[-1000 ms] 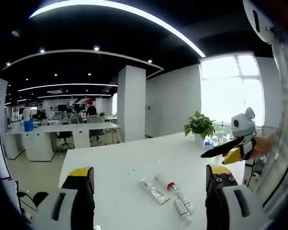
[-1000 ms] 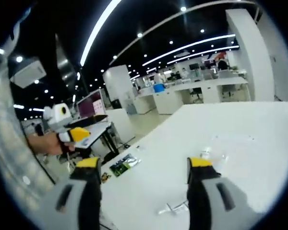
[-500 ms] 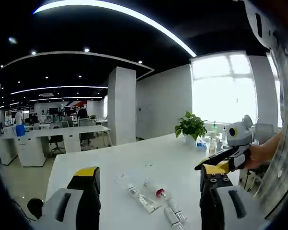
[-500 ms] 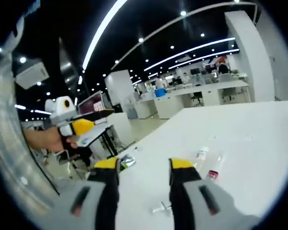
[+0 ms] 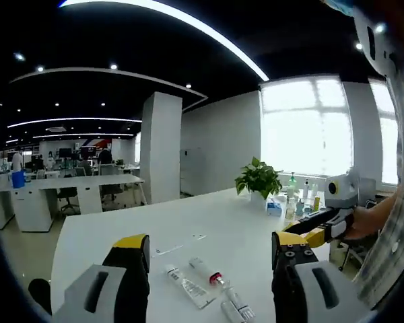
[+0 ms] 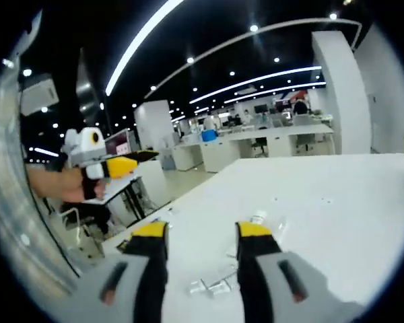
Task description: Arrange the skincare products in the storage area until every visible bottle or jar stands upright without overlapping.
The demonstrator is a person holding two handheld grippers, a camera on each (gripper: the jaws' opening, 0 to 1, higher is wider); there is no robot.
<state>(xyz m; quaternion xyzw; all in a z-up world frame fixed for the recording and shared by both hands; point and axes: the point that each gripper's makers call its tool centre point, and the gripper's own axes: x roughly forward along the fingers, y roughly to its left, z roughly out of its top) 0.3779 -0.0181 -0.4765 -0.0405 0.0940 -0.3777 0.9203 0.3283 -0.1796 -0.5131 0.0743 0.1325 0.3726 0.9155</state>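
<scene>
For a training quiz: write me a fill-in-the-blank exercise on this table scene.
1. The tubes on the white table are all lying ____, none upright.
2. Both tongs, left and right, hold ____.
3. The potted plant stands at the table's far end, near the bright ____.

Missing words: down; nothing; window

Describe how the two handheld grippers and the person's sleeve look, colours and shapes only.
The left gripper has two chunky grey jaws with black inner faces and yellow tips, and screw holes on one jaw. The right gripper is built the same way: grey bodies, dark slots, yellow caps. Seen from the side, each has a white box on top and black and yellow jaws. A checked sleeve shows at the edge.
</scene>
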